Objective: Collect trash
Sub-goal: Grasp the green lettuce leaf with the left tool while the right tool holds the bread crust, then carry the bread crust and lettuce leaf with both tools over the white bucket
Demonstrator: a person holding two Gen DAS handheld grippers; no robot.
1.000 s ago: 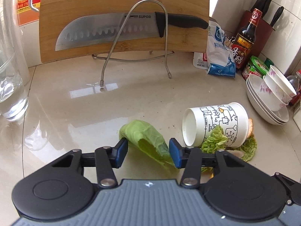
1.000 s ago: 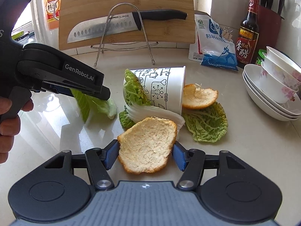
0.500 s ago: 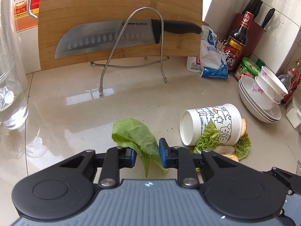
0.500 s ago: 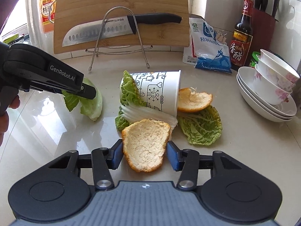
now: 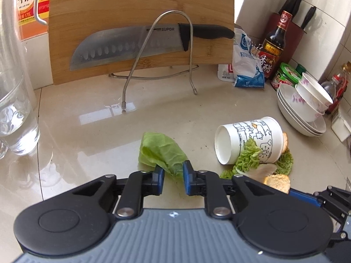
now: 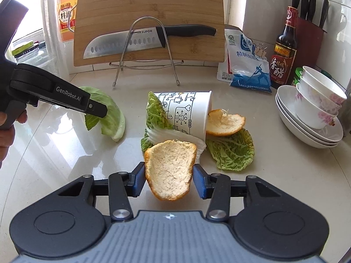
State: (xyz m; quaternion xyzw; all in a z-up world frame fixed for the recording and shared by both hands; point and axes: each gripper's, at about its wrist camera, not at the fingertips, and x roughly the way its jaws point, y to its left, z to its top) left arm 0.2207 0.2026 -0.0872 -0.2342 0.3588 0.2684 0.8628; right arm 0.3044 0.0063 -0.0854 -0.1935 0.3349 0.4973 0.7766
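Note:
My left gripper (image 5: 173,179) has a pale green cabbage leaf (image 5: 160,151) pinched by its stem end between the pads, and its jaws are opening slightly. In the right wrist view the left gripper (image 6: 96,111) holds that leaf (image 6: 111,114) hanging just above the counter. My right gripper (image 6: 169,180) has both pads against a curled orange peel (image 6: 171,171), and its jaws are closing. Behind the peel, a printed paper cup (image 6: 186,111) lies on its side among crinkled leaves (image 6: 232,151) and a second peel (image 6: 226,122).
A cutting board (image 5: 140,0) with a knife (image 5: 131,43) on a wire stand is at the back. Stacked bowls (image 5: 302,114), a dark bottle (image 6: 283,52) and a salt bag (image 6: 248,65) stand on the right. A water glass (image 5: 15,118) is at the left.
The left jaws narrowed onto the cabbage leaf and raised it off the counter. The right jaws narrowed onto the orange peel, which now bends between the pads.

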